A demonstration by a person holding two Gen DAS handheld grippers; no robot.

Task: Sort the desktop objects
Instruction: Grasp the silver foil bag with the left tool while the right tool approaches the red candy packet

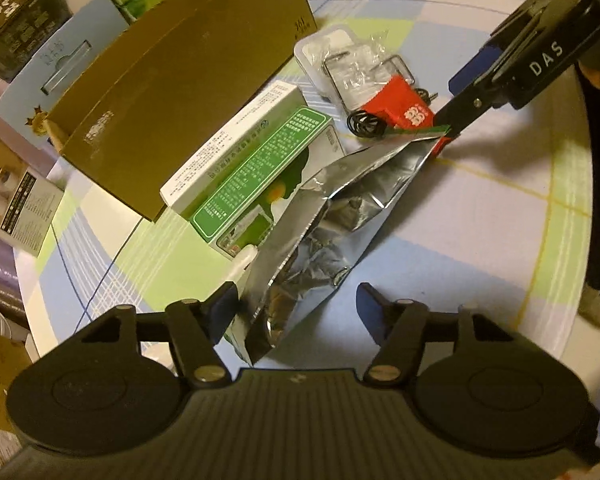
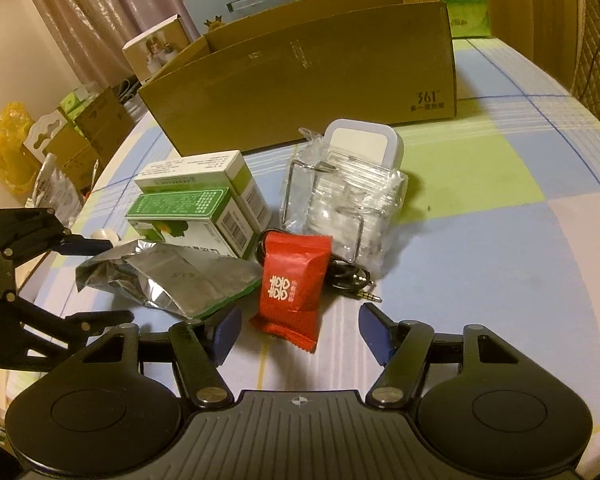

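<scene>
A crumpled silver foil pouch (image 1: 320,232) lies on the checked tablecloth (image 1: 480,216). Its near end sits between the fingers of my left gripper (image 1: 298,304); the left pad (image 1: 228,300) is at the foil's edge and the right pad stands clear of it, so the jaws are open. A red sweet packet (image 2: 292,280) lies between the fingers of my right gripper (image 2: 300,332), with a gap on both sides, so this gripper is open too. In the left wrist view the right gripper (image 1: 452,112) reaches down beside the red packet (image 1: 400,108). The left gripper (image 2: 80,280) shows at the pouch (image 2: 172,276).
An open cardboard box (image 2: 308,88) stands behind the pile. Two green-and-white cartons (image 2: 204,200) lean by the pouch. A clear wrapped wire holder (image 2: 340,200), a white square case (image 2: 360,144) and a black audio cable (image 2: 352,276) lie behind the red packet. More boxes sit beyond the table.
</scene>
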